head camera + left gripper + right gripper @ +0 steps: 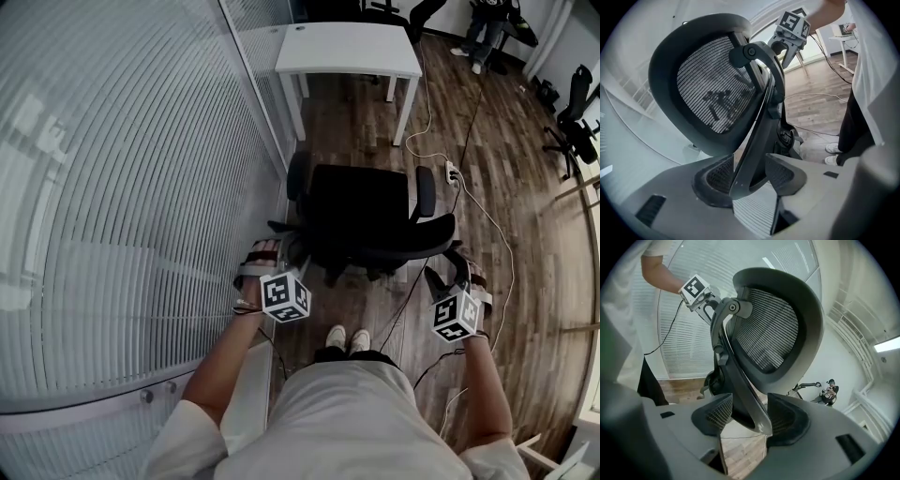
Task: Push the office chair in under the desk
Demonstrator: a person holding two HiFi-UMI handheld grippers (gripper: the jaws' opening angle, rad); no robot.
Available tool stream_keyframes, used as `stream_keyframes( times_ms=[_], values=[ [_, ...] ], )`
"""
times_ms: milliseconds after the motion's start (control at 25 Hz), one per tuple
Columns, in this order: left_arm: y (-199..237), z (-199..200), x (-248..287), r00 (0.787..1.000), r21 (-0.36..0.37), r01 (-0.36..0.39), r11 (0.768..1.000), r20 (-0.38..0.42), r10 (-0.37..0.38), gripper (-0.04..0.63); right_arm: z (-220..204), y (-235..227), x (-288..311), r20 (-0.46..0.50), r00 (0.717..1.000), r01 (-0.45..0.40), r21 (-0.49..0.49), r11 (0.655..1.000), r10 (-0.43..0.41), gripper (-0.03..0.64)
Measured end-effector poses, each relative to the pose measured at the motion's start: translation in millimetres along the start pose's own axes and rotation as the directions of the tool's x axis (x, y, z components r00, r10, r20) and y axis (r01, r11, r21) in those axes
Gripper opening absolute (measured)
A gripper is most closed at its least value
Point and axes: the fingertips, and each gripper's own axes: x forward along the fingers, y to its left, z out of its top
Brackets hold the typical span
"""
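Head view shows the black mesh-backed office chair [361, 202] well short of the white rectangular desk [347, 47], its grey back frame [757, 117] between the parted, unclamped jaws of left gripper [279, 251] and right gripper [448, 267], so clamp evenly and push straight.

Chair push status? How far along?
Done: nothing yet; the office chair stands short of the desk, bare floor between them. In hand: left tool and right tool each straddle a backrest strut, jaws apart, not clamped. To do: push the chair under.
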Motion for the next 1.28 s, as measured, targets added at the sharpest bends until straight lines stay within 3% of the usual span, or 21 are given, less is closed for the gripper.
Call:
stream_keyframes(
  times_ms=[560, 760, 920, 1280],
  values=[
    [-4.7, -14.8, 27.8, 0.996, 0.059, 0.056, 0.997, -0.076, -0.052, 0.236, -33.6, -9.2, 31.0, -0.101, 0.994, -0.063, -0.131, 0.989, 0.050, 0.253],
    [1.1, -14.9, 29.0, 0.996, 0.066, 0.045, 0.997, -0.086, -0.040, 0.236, -43.5, -13.7, 42.0, -0.137, 0.989, -0.080, -0.165, 0.983, 0.057, 0.253],
    [5.0, -18.5, 30.5, 0.996, 0.093, 0.019, 0.995, -0.089, -0.011, 0.205, -43.8, -15.5, 47.2, -0.155, 0.987, -0.066, -0.225, 0.972, 0.031, 0.207],
    [4.1, -20.7, 31.1, 0.995, 0.098, 0.034, 0.995, -0.101, -0.024, 0.198, -45.3, -13.3, 51.1, -0.202, 0.978, -0.100, -0.233, 0.967, 0.052, 0.201]
  ],
)
